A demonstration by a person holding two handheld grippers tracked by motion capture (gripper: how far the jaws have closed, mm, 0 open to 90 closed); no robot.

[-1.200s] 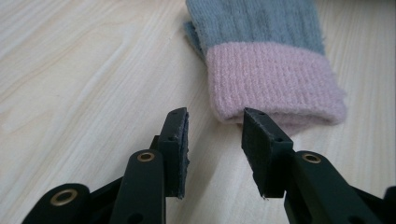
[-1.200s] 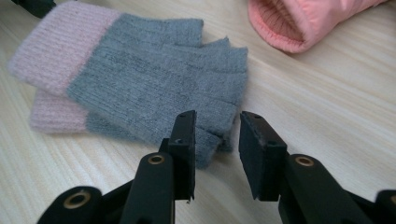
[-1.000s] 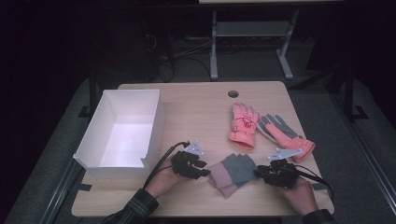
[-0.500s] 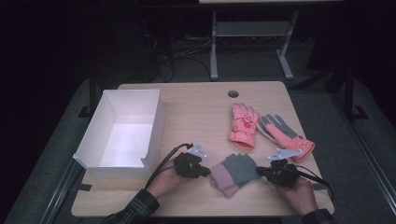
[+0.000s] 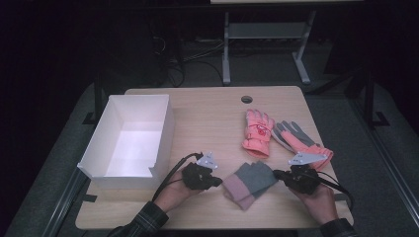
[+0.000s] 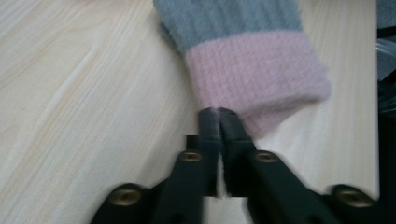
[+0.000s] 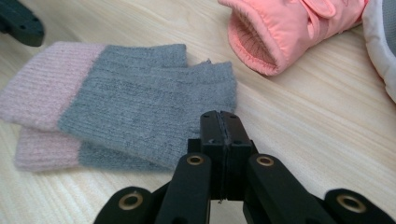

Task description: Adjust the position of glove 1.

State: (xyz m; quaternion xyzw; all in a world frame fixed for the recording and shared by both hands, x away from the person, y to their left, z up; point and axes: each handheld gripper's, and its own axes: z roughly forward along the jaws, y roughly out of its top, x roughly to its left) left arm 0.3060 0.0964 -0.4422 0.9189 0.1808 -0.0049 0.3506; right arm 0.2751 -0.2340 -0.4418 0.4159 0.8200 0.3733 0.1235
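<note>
Gloves point(image 5: 249, 183) lie stacked near the tabletop's front edge, long axis running between your grippers. Left gripper point(image 6: 218, 114) pinches the pink cuff; right gripper point(image 7: 219, 116) pinches the grey end.

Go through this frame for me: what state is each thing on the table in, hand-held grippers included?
Grey knitted fingerless gloves with pink cuffs: stacked flat, gripped at both ends.
Left hand-held gripper: jaws just closed, pinching the pink cuff edge.
Right hand-held gripper: shut at the gloves' grey finger end.
White cardboard box: open-topped, empty.
Salmon padded glove: lying flat, untouched.
Grey-palmed salmon glove: lying flat beside it.
</note>
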